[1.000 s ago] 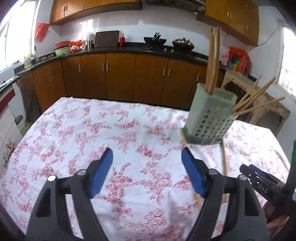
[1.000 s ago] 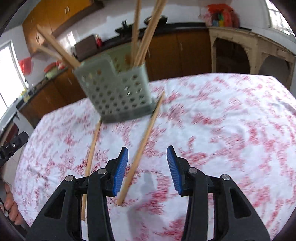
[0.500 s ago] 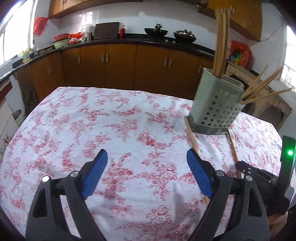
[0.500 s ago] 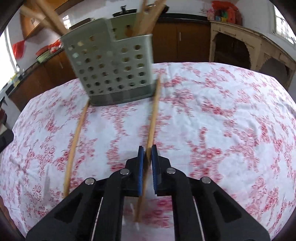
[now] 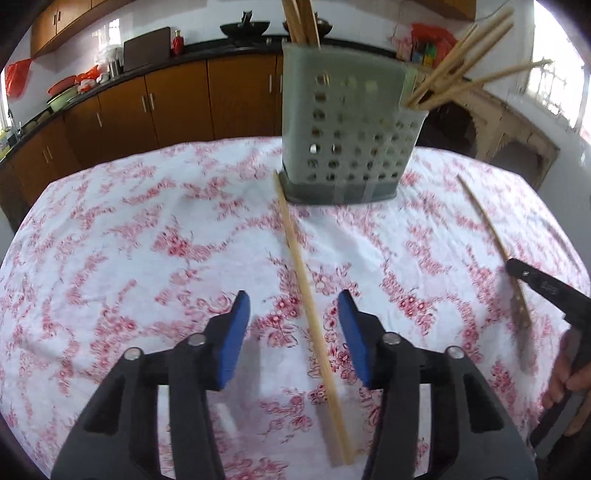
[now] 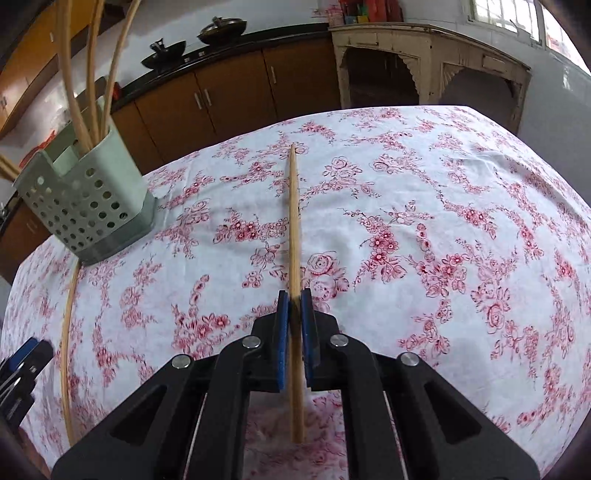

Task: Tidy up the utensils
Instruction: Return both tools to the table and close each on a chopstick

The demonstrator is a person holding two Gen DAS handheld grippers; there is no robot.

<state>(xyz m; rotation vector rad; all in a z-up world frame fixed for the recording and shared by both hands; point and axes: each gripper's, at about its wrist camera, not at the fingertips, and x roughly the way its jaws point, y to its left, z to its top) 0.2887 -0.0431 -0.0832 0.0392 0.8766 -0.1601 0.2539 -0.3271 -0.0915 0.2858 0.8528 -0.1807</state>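
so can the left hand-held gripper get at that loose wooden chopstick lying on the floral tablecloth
Probably yes. The left hand-held gripper already straddles the loose wooden chopstick on the floral tablecloth, its jaws closing with nothing between pads and stick; the perforated grey-green plastic holder stands beyond.

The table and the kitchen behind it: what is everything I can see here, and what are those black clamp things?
Tablecloth: one, white with red flowers, covering the table.
Utensil holder: one, grey-green, perforated, standing on the cloth, chopsticks inside.
Loose chopstick: one, tan, lying on the cloth between the left gripper's pads.
Held chopstick: one, tan, clamped in the right gripper.
Cabinets: brown, along the far wall.
Wok: one, black, on the counter.
Left gripper: black, blue pads, jaws closing.
Right gripper: black, blue pads, shut.
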